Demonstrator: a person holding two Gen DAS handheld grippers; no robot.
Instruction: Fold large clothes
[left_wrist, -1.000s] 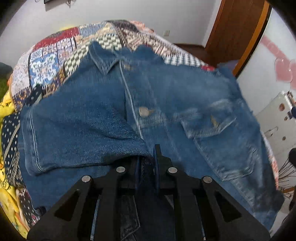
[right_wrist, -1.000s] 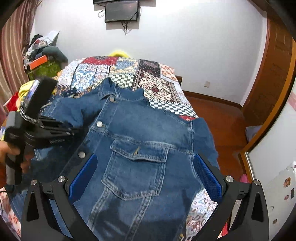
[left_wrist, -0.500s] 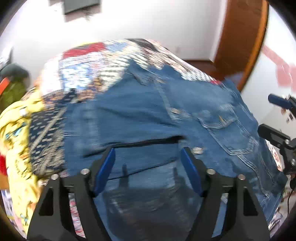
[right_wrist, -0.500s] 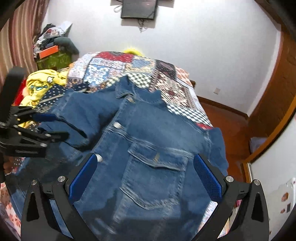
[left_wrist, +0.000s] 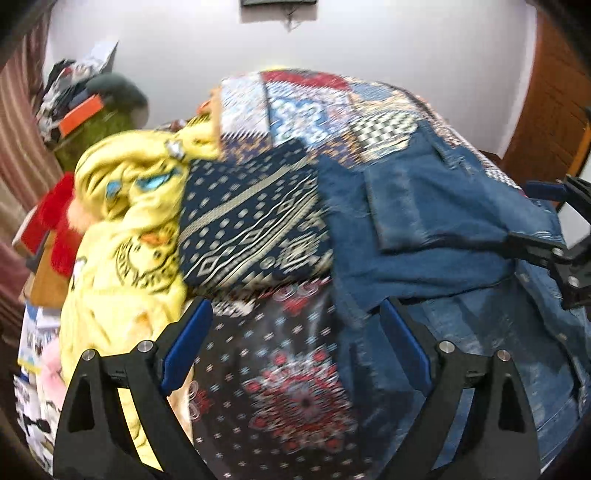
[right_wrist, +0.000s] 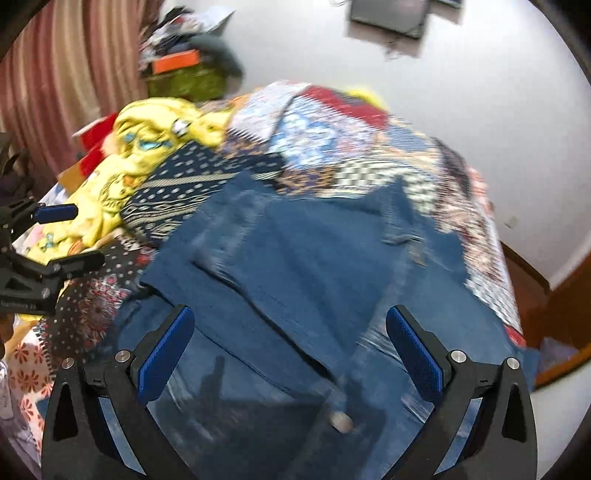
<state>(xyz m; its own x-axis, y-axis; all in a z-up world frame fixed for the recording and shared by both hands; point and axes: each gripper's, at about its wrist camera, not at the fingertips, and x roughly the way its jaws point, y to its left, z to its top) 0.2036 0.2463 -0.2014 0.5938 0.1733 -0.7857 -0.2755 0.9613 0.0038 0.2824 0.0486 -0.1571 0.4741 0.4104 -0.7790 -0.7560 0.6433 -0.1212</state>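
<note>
A blue denim jacket (left_wrist: 436, 229) lies on the patchwork bedspread (left_wrist: 317, 110), its left sleeve folded across the front. In the right wrist view the jacket (right_wrist: 314, 266) fills the middle. My left gripper (left_wrist: 295, 343) is open and empty, over the bedspread at the jacket's left edge. My right gripper (right_wrist: 288, 350) is open and empty, just above the jacket's lower front near a metal button (right_wrist: 341, 421). Each gripper shows in the other's view: the right one (left_wrist: 554, 229) at the far right, the left one (right_wrist: 55, 236) at the far left.
A yellow printed garment (left_wrist: 125, 229) and a navy patterned cloth (left_wrist: 251, 225) are heaped on the bed's left side. Boxes and clutter (left_wrist: 88, 110) stand by the striped curtain (right_wrist: 66, 74). A wooden door (left_wrist: 550, 110) is at the right.
My left gripper let go of the folded sleeve, opened, and swung left to the jacket's edge. My right gripper moved in over the jacket's lower front, staying open.
</note>
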